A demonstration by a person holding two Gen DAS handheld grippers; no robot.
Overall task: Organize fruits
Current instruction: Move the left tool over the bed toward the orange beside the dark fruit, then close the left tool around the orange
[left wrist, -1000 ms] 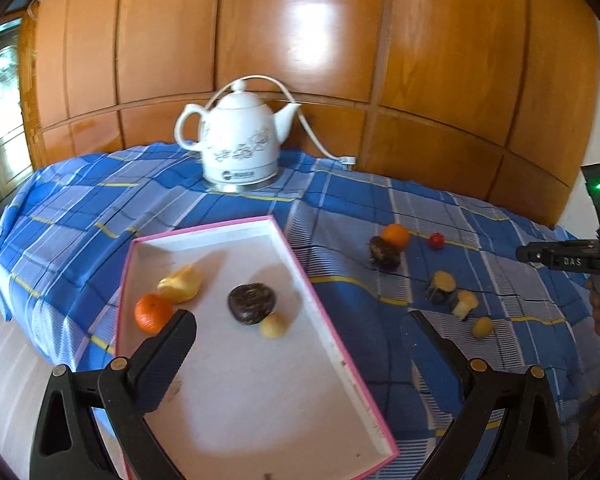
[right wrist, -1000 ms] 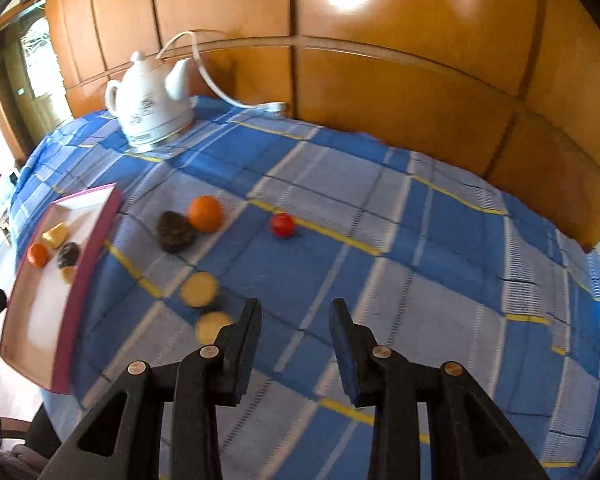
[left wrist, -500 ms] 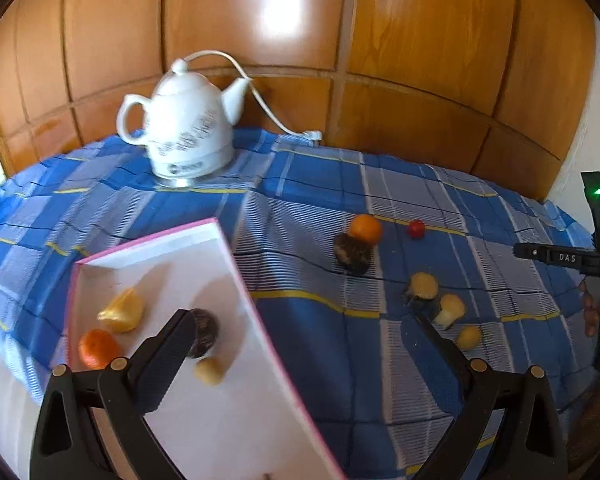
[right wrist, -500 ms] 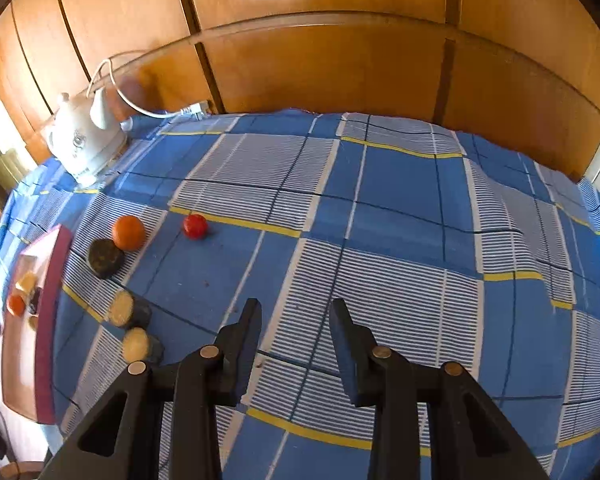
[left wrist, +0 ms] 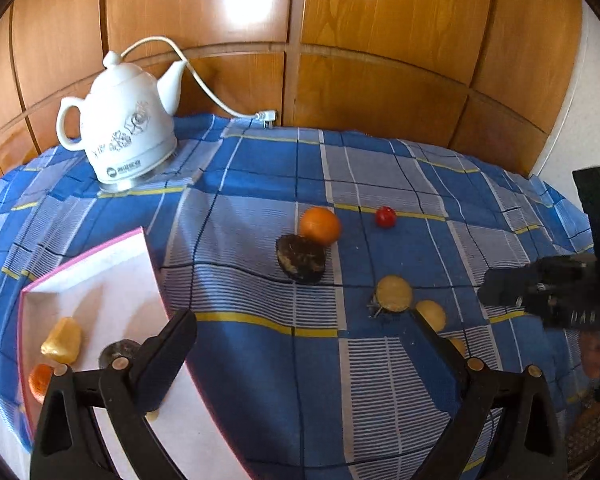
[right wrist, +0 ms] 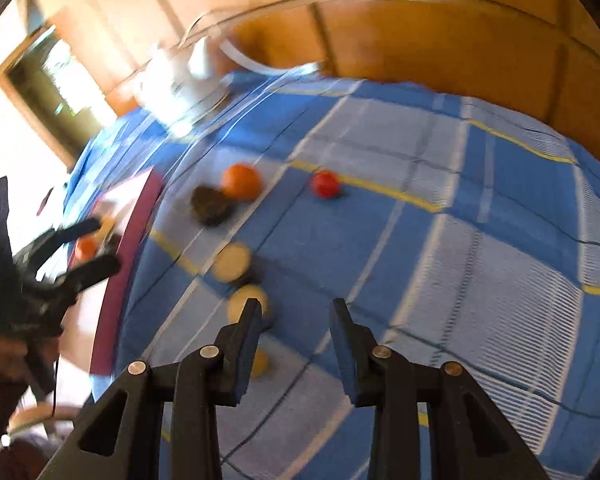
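Tray (left wrist: pixel 100 264), pink-rimmed, left on cloth (left wrist: pixel 260 360): holds yellow fruit (left wrist: pixel 62 340), tangerine (left wrist: pixel 39 378), one dark item partly hidden. Loose on cloth, well right: dark fruit (left wrist: pixel 301 258) touching orange (left wrist: pixel 320 225), tomato (left wrist: pixel 385 216), three yellow pieces. My left gripper (left wrist: pixel 300 344) spread wide, holding nothing; right gripper (right wrist: pixel 294 334) parted, likewise.

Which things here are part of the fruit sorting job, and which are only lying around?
Part of the job: pink-rimmed tray, orange, dark fruit, small red fruit, cut yellow pieces, left hand-held gripper.

Only lying around: white kettle, its cord, checked tablecloth.
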